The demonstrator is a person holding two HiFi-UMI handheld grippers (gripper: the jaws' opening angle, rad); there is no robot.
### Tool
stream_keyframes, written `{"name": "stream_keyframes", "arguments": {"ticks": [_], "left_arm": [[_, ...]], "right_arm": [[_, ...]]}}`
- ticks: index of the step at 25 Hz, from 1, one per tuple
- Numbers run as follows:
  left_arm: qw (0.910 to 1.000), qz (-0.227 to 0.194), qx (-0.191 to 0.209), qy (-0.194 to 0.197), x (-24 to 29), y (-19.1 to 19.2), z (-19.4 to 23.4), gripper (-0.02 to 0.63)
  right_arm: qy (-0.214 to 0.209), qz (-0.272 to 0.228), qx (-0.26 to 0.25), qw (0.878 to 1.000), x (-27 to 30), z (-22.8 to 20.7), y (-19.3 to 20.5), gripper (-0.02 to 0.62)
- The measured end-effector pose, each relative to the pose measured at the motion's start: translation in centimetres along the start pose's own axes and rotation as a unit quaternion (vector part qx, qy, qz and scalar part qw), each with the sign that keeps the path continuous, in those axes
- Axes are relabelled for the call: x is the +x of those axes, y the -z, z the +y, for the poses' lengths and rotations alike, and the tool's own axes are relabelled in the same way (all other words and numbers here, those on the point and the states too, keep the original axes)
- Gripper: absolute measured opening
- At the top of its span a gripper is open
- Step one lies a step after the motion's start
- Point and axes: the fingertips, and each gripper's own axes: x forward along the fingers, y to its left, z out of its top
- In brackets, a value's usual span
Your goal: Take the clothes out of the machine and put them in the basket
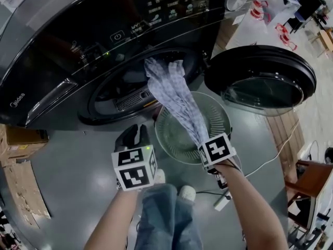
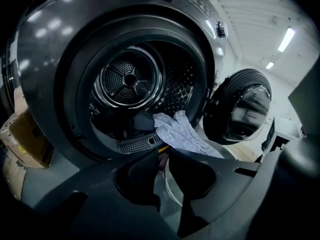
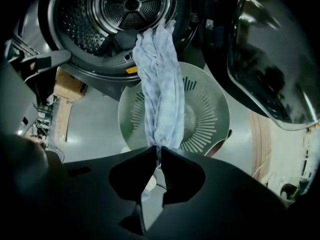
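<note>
**Washday haul: a pale patterned cloth [image 1: 174, 100] comes halfway out of the washing machine [image 1: 62, 51], above the basket [image 1: 222, 120] on the floor beside the open door [image 1: 260, 79].**

The cloth runs taut from the drum's mouth, where its far end lies, down over the basket to the right gripper [image 3: 159, 151], whose jaws are clamped on its lower end. The left gripper [image 2: 164, 154] points at the drum, its jaws drawn almost together on nothing. The haul-out appears to be under way. Next, the trailing end must clear the rim before release into the basket. A darker item [image 2: 134, 125] seems to wait in the drum.
</note>
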Motion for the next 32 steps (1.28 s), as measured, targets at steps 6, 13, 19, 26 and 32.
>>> {"name": "stream_keyframes", "arguments": {"ticks": [6, 13, 19, 26, 32], "left_arm": [[0.9997, 0.004, 0.008, 0.023, 0.6, 0.2, 0.1, 0.02], [0.9995, 0.018, 0.022, 0.014, 2.3, 1.0, 1.8, 0.005], [0.9984, 0.042, 0.038, 0.01, 4.0, 1.3, 3.1, 0.005], [0.9967, 0.063, 0.047, -0.018, 5.6, 1.4, 5.4, 0.005], [0.9965, 0.069, 0.046, -0.013, 7.3, 0.6, 6.0, 0.005]], "right_arm": [[-0.003, -0.027, 0.021, 0.999, 1.9, 0.4, -2.0, 0.26], [-0.022, -0.179, 0.007, 0.984, 2.7, 1.4, -8.6, 0.443], [-0.007, -0.324, -0.034, 0.945, 0.4, 1.7, -16.5, 0.443], [-0.009, -0.385, -0.094, 0.918, 0.0, 4.1, -23.0, 0.443], [0.013, -0.406, -0.092, 0.909, 1.2, 3.3, -27.6, 0.443]]}}
